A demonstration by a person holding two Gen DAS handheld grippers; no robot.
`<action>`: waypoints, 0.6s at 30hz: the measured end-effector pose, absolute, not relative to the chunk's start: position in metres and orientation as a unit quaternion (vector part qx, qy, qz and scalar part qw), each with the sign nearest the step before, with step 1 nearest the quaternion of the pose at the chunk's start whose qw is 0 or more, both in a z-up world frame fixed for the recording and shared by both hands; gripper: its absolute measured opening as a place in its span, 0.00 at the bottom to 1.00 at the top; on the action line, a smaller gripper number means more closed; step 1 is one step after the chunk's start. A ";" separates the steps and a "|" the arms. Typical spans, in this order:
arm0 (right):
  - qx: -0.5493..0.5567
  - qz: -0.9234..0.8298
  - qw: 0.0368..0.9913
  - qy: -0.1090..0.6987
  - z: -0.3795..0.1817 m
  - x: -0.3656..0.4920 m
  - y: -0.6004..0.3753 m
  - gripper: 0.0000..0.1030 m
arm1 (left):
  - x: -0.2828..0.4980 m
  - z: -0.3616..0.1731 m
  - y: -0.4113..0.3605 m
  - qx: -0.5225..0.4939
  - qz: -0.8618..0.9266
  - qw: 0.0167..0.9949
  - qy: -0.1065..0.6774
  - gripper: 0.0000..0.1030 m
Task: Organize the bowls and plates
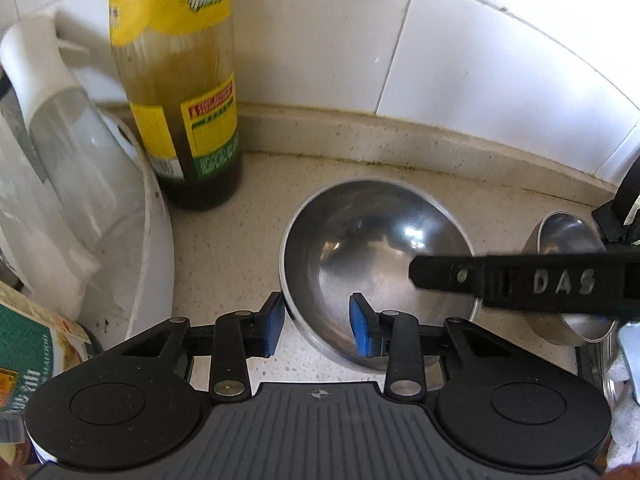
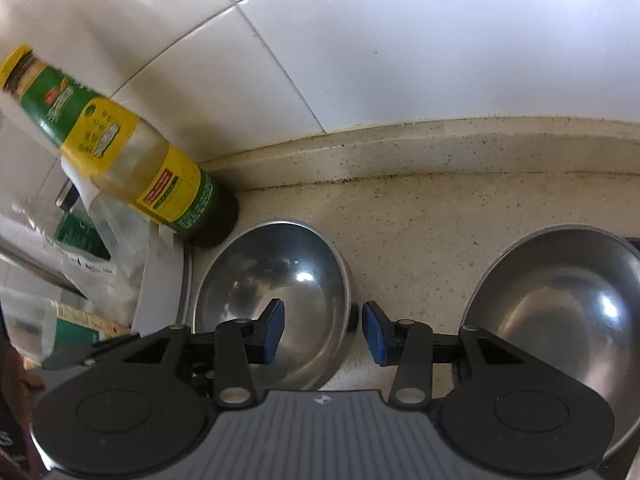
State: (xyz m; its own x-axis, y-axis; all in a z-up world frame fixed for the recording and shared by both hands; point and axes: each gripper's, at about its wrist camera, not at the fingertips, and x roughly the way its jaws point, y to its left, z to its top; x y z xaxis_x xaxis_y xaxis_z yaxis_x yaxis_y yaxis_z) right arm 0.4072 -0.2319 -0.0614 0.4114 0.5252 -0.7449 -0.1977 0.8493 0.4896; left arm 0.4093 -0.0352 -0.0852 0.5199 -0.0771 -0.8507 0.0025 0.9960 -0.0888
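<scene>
A steel bowl [image 1: 372,256] sits on the beige counter near the tiled wall. My left gripper [image 1: 318,326] is open, its jaws straddling the bowl's left rim. In the right wrist view the same bowl [image 2: 276,292] lies at centre left, and my right gripper [image 2: 323,334] is open with its jaws straddling that bowl's right rim. My right gripper's finger also shows as a black bar in the left wrist view [image 1: 520,280]. A second steel bowl [image 2: 560,308] sits to the right; it also shows in the left wrist view [image 1: 560,240].
A yellow-labelled oil bottle [image 1: 184,92] stands against the wall left of the bowl. A white container [image 1: 132,240] with plastic bags is at far left. A green packet [image 1: 24,360] lies at lower left. The counter's back ledge [image 2: 440,148] runs below the tiles.
</scene>
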 end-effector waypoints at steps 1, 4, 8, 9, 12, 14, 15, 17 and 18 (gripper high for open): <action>0.166 0.217 0.823 0.498 -0.062 0.409 -0.233 0.54 | 0.410 -0.086 -0.035 -0.037 -0.019 0.870 0.492 0.47; 0.153 0.216 0.827 0.497 -0.063 0.411 -0.230 0.54 | 0.414 -0.090 -0.030 -0.040 -0.007 0.868 0.496 0.62; 0.144 0.225 0.831 0.487 -0.058 0.409 -0.227 0.55 | 0.415 -0.092 -0.030 -0.037 -0.006 0.868 0.495 0.55; 0.141 0.231 0.833 0.483 -0.055 0.407 -0.226 0.54 | 0.414 -0.090 -0.030 -0.037 -0.010 0.869 0.493 0.51; 0.119 0.239 0.835 0.481 -0.054 0.405 -0.221 0.53 | 0.414 -0.088 -0.031 -0.037 -0.013 0.871 0.489 0.47; 0.117 0.232 0.831 0.493 -0.063 0.407 -0.219 0.50 | 0.413 -0.088 -0.030 -0.037 -0.019 0.874 0.484 0.46; 0.128 0.232 0.823 0.503 -0.069 0.409 -0.221 0.49 | 0.413 -0.087 -0.030 -0.036 -0.021 0.875 0.482 0.46; 0.144 0.233 0.815 0.511 -0.076 0.409 -0.223 0.48 | 0.412 -0.088 -0.030 -0.036 -0.023 0.873 0.486 0.44; 0.144 0.233 0.816 0.510 -0.077 0.408 -0.223 0.48 | 0.412 -0.090 -0.029 -0.037 -0.025 0.871 0.489 0.43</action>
